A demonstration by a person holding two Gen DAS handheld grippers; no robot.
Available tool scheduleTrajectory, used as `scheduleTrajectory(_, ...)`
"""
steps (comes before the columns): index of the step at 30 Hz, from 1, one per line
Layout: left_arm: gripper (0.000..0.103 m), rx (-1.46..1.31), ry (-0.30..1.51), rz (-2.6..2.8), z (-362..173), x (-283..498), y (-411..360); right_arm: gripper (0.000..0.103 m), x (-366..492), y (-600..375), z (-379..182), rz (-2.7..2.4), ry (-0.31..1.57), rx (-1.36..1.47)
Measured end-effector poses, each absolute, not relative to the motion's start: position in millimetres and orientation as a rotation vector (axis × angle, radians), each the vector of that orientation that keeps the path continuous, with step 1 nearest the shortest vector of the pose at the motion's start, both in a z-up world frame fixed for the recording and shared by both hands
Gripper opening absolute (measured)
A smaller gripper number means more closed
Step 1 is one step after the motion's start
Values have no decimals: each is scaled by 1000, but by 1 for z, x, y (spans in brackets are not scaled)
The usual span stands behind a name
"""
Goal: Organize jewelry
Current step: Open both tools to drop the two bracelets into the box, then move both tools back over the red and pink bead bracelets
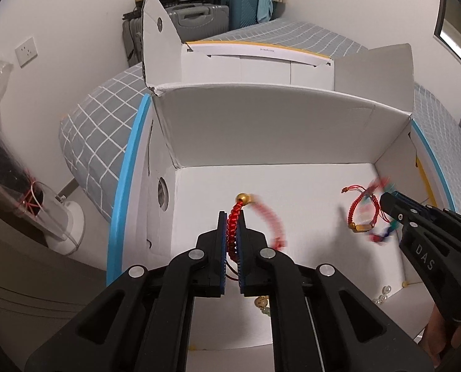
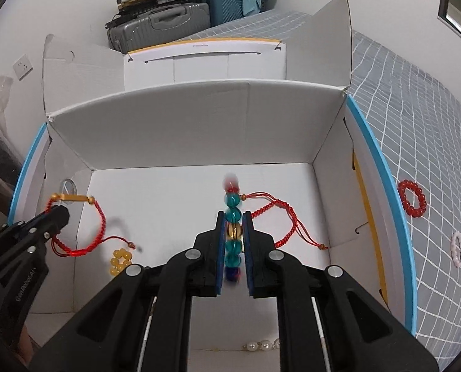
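My left gripper is shut on a red braided bracelet with a gold bead, held over the floor of the open white cardboard box. It shows at the left in the right wrist view, the bracelet hanging from it. My right gripper is shut on a teal, gold and red bead bracelet with a red cord, also inside the box. In the left wrist view the right gripper is at the right, its bracelet blurred.
A yellow bead bracelet and a pearl strand lie on the box floor. A red bead bracelet and a pink one lie on the grey checked bedspread right of the box. Suitcases stand behind.
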State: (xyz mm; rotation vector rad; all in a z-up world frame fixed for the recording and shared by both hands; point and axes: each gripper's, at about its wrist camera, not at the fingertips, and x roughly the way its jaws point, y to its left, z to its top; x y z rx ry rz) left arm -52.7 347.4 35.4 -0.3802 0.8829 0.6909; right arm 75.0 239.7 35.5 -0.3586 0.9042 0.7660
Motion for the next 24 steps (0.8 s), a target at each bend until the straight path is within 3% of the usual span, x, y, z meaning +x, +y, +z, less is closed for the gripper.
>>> scheduleTrajectory(3, 11, -373, 886, 698, 37, -52, 347, 36, 73, 235, 42, 777, 882, -338)
scheduleTrajectory(5, 30, -373, 877, 705, 40, -53, 347, 46, 72, 229, 48, 779, 862, -318)
scheduleTrajectory(8, 50, -361, 849, 717, 48, -56, 343, 60, 72, 218, 59, 778, 835, -288)
scheduleTrajectory(12, 70, -353, 811, 705, 59, -56, 334, 83, 71, 198, 73, 746, 781, -259)
scheduleTrajectory(18, 84, -319, 782, 664, 71, -48, 308, 94, 82, 154, 87, 674, 753, -192)
scheduleTrajectory(24, 97, -286, 744, 609, 85, -36, 273, 95, 94, 105, 95, 599, 735, -155)
